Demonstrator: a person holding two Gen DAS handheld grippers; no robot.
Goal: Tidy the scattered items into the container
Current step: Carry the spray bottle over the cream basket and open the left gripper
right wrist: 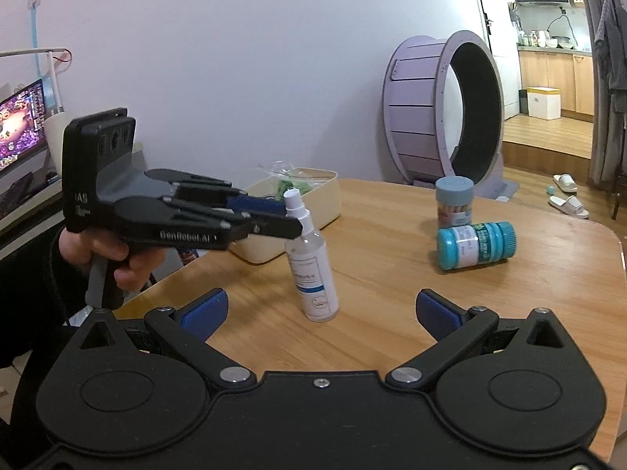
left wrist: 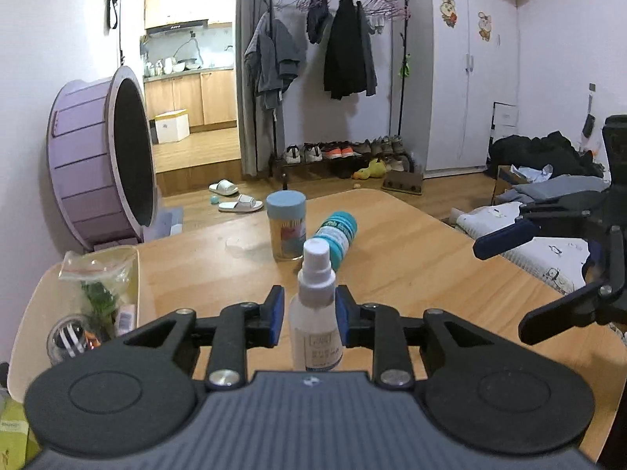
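While the left hand-held gripper (left wrist: 307, 315) pinches the tilted spray bottle (left wrist: 315, 313) near the cream container (right wrist: 313, 196), a capped jar (left wrist: 285, 225) and toppled teal bottle (left wrist: 336, 235) wait farther along the surface (left wrist: 411, 254) (right hand-held gripper (right wrist: 321, 311) spread wide).

On the surface (right wrist: 392, 293): 3 bottles/jars total. 1 spray bottle (left wrist: 315, 313), clear w/ white cap. 1 upright jar (left wrist: 286, 227) w/ pale blue lid. 1 teal bottle (right wrist: 476, 244) lying on its side. 1 cream container (right wrist: 325, 203) at the edge, holding 1 zip bag (left wrist: 96, 270) w/ green stuff + approx 2 other small items, too blurred to count for sure. 2 grippers: left gripper (left wrist: 309, 315), right gripper (right wrist: 321, 311). On the floor: 2 white slippers (left wrist: 235, 196), 1 small ball. 1 purple wheel (right wrist: 443, 109). 1 clothes rack (left wrist: 337, 78) w/ several shoes under, count unclear.
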